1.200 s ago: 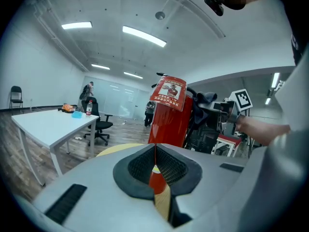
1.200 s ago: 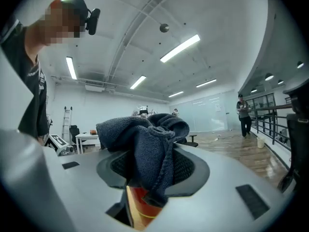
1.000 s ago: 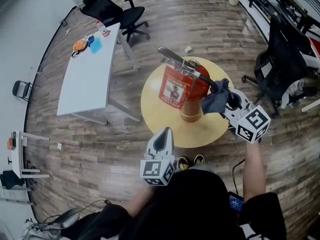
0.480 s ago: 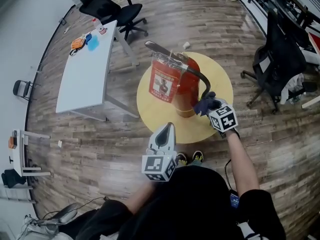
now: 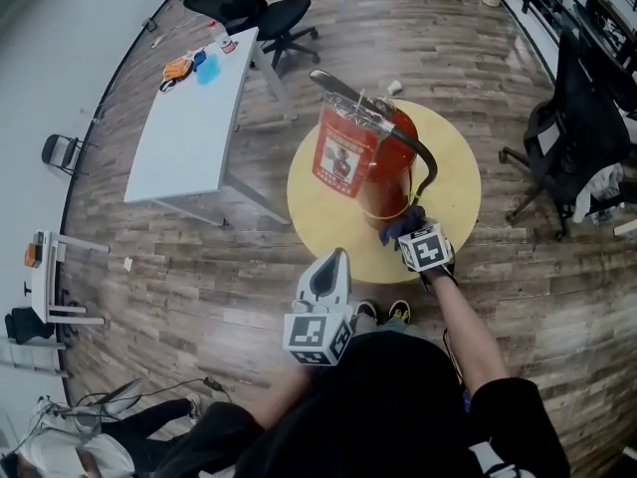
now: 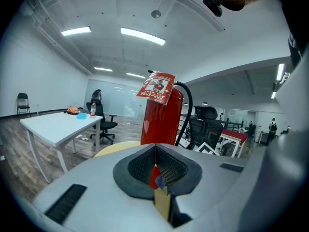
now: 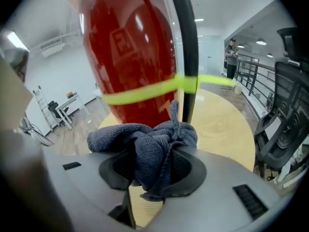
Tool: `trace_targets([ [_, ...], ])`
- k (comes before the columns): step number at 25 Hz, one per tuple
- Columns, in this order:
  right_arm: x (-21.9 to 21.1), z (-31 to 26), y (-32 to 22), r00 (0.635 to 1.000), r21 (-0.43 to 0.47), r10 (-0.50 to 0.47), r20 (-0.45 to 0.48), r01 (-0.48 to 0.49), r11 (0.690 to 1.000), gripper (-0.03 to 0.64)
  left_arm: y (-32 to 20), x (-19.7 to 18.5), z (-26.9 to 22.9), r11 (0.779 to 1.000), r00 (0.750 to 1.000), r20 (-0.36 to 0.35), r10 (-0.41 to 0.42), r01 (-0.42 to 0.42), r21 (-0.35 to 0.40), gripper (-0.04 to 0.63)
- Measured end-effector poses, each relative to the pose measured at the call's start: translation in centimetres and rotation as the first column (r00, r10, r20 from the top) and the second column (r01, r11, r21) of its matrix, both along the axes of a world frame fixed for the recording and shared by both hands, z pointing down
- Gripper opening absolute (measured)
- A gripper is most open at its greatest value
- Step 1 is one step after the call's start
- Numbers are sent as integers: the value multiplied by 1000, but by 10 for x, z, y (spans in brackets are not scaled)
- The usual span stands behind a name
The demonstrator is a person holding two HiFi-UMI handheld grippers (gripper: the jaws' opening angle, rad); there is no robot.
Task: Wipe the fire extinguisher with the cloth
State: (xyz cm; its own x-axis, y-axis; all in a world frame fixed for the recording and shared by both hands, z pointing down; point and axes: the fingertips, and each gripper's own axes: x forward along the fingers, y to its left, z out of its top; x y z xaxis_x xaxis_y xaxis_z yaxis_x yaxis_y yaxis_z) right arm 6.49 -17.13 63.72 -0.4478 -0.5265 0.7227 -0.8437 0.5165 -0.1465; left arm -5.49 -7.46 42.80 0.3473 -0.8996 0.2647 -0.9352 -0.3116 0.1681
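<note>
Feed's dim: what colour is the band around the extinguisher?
Bright yellow-green band, clearest in the right gripper view.

The head view is looking steeply down on the fire extinguisher; the left gripper view is facing it from low, the right gripper view from closer.

Extinguisher: red, upright on round yellow table, black hose down its side, tag at top
Cloth: dark blue, bunched, pinched in right gripper, by the extinguisher's base

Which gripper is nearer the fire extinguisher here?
Right. The right gripper, holding the cloth, is low beside the fire extinguisher; the left gripper is farther back, toward the person.
</note>
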Motion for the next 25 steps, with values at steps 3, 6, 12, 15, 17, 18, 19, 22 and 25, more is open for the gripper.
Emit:
trace_targets([
  [3,-4,-73,2,995,76,-2,100,-5,997,138,0,-2,2,1000,1000,-1,-10,10,2,23],
  [6,-10,-165,6,975,131,-15,220,-14,991,135,-1,1,2,1000,1000,-7,-4,4,11,23],
  [12,-22,-297,19,927,242,-94,362,4,970,135,-4,17,-2,999,999,-16,32,-31,25,23],
  [15,-24,-306,19,941,282,-108,322,14,959,135,-4,25,-2,998,999,-20,50,-50,27,23],
  [17,-24,-293,18,955,294,-97,281,11,956,135,-4,27,-2,998,998,-21,55,-55,28,23],
  [18,-24,-282,17,962,293,-84,260,4,956,135,-3,27,-2,998,998,-20,56,-55,28,23],
  [19,-24,-268,17,969,285,-68,238,-3,958,135,-2,26,-2,998,998,-20,55,-54,28,23],
  [22,-22,-210,15,986,228,-13,163,-25,973,135,-1,21,0,999,999,-17,46,-45,23,23],
  [25,-16,-134,12,993,114,61,106,-73,991,135,1,14,7,999,999,-11,30,-30,11,23],
])
